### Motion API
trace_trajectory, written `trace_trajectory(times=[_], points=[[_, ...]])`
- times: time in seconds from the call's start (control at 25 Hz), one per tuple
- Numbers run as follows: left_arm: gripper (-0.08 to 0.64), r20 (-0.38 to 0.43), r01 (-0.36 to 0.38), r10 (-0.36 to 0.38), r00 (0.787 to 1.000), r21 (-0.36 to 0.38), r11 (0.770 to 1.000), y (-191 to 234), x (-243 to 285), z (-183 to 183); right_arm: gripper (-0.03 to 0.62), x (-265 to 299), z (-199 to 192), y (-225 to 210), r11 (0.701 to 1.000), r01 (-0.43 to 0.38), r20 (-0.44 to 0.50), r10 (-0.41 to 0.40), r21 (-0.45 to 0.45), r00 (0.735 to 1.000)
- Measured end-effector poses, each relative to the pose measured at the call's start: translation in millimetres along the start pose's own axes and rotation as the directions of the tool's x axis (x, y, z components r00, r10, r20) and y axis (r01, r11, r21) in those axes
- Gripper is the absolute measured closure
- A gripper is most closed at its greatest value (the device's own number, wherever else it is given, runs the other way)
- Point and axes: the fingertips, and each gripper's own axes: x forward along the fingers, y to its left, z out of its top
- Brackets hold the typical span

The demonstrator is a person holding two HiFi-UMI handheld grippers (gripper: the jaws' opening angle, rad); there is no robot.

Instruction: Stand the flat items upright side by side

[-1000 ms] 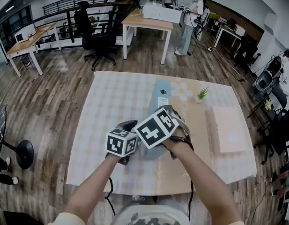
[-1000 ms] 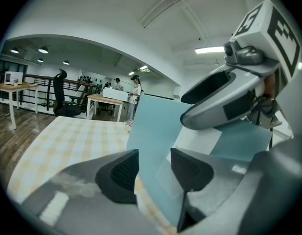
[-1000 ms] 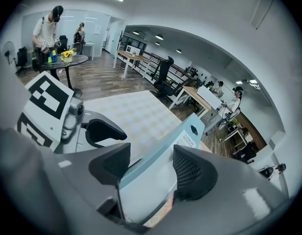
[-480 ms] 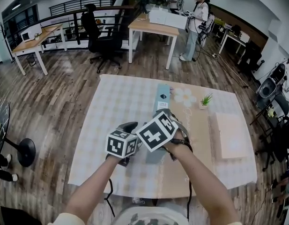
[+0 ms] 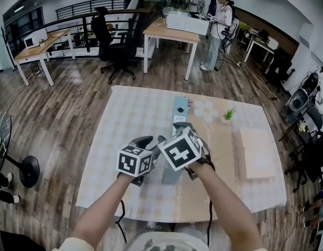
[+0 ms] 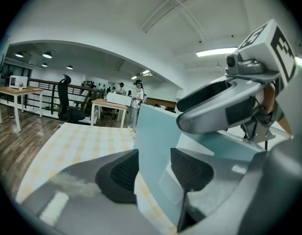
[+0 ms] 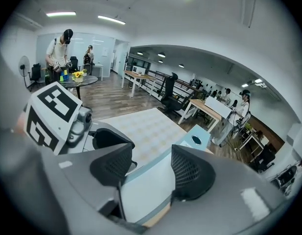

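In the left gripper view, the left gripper [image 6: 153, 173] is clamped across the near end of a long, flat, pale-blue box [image 6: 155, 131], which is judged light, stiff and smooth, and best pinched across its thin sides. In the right gripper view, the right gripper [image 7: 150, 173] is likewise closed on it. In the head view, the box is held on edge on the checked tablecloth [image 5: 130, 119], turned more upright than a second ago.

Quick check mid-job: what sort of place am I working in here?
Most likely an open-plan office or lab workspace. Wood-topped desks stand across a wood-look floor, a black office chair sits beside one, and people stand working at the far end.
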Motion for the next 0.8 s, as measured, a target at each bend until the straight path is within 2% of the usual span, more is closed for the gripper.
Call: trace_trajectory(times=[0.12, 0.32, 0.56, 0.8], points=[[0.344, 0.014, -0.019, 0.019, 1.0, -0.006, 1.0, 3, -2, 5, 0.337, -6, 5, -3, 1.0, 0.0, 0.061, -0.002, 0.03, 0.998], [0.344, 0.057, -0.045, 0.045, 0.997, 0.0, 0.999, 5, -9, 26, 0.337, -19, 9, -18, 0.99, -0.016, 0.154, -0.006, 0.138, 0.988], [0.344, 0.092, -0.063, 0.061, 0.994, 0.025, 0.998, 1, -17, 47, 0.331, -28, 7, -26, 0.981, -0.02, 0.217, -0.023, 0.194, 0.976], [0.341, 0.124, -0.071, 0.068, 0.99, 0.023, 0.997, -5, -23, 64, 0.321, -47, 0, -47, 0.957, -0.032, 0.304, -0.059, 0.287, 0.951]])
